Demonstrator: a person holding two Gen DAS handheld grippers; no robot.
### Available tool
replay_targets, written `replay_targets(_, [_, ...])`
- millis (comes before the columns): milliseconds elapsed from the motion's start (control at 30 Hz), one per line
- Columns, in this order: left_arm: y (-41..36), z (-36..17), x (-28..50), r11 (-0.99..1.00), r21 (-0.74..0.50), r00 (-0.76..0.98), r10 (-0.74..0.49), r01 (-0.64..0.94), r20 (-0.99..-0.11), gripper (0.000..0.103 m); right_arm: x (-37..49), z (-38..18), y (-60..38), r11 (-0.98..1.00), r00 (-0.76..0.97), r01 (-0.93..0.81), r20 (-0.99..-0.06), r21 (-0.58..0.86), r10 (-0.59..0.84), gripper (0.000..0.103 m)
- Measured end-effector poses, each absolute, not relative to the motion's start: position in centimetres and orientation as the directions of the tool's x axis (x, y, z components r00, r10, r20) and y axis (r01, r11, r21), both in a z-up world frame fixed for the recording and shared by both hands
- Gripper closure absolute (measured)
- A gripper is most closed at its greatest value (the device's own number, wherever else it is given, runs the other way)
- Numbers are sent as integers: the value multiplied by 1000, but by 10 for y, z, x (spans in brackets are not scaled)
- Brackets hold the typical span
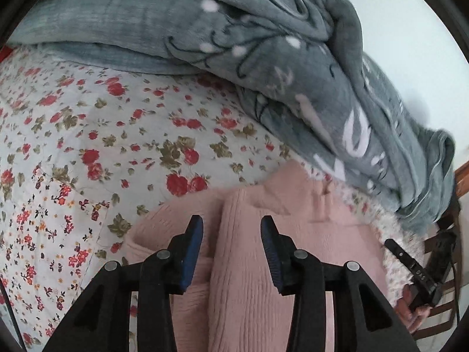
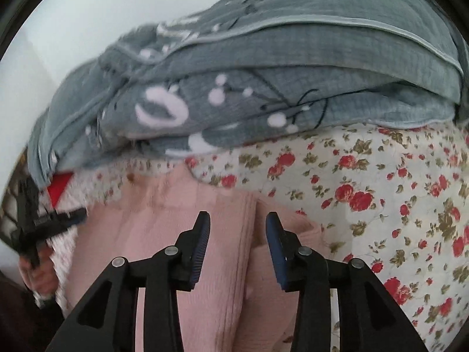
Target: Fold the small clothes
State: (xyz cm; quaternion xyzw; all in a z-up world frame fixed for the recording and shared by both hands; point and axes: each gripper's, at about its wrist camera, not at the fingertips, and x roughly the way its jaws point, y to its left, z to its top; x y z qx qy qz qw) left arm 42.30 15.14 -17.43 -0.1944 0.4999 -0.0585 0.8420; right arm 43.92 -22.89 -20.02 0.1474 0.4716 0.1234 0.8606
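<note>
Floral quilt (image 1: 123,135), ribbed pink knit (image 1: 252,264)

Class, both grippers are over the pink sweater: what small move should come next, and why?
Probably lower the open left gripper and close on the raised fold of the pink sweater between its fingers; the right gripper is likewise open, holding nothing.

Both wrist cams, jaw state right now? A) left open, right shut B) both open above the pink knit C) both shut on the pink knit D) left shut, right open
B: the left gripper and right gripper both show a wide gap between their fingers, with the pink knit garment lying below, ungrasped.
</note>
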Motion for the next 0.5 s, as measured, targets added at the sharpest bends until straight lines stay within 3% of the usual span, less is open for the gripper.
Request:
replay_targets(100, [139, -178, 430, 945, -316, 481, -237, -88, -844, 66, 441, -214, -225, 948, 501, -58, -812, 314, 300, 64])
replay_targets(233, [132, -178, 435, 957, -279, 483, -209, -77, -850, 68, 448, -223, -224, 936, 490, -61, -806, 346, 331, 70])
replay_targets(300, [132, -176, 437, 957, -280, 487, -208, -79, -848, 75, 450, -223, -218, 933, 486, -89, -802, 349, 346, 71])
replay_targets(333, [132, -176, 439, 957, -278, 484, -203, -86, -851, 84, 451, -224, -214, 934, 479, -104, -806, 343, 349, 73])
replay_targets(367, [131, -177, 441, 958, -272, 477, -196, -94, -857, 94, 454, -227, -210, 938, 469, -114, -814, 328, 342, 83])
replay_targets(400, [132, -180, 442, 957, -274, 472, -197, -99, -859, 94, 456, -231, -206, 943, 455, -117, -827, 311, 329, 98])
replay_targets(500, [138, -182, 439, 947, -304, 490, -217, -104, -844, 96, 456, -234, -209, 944, 483, -94, -814, 317, 322, 98])
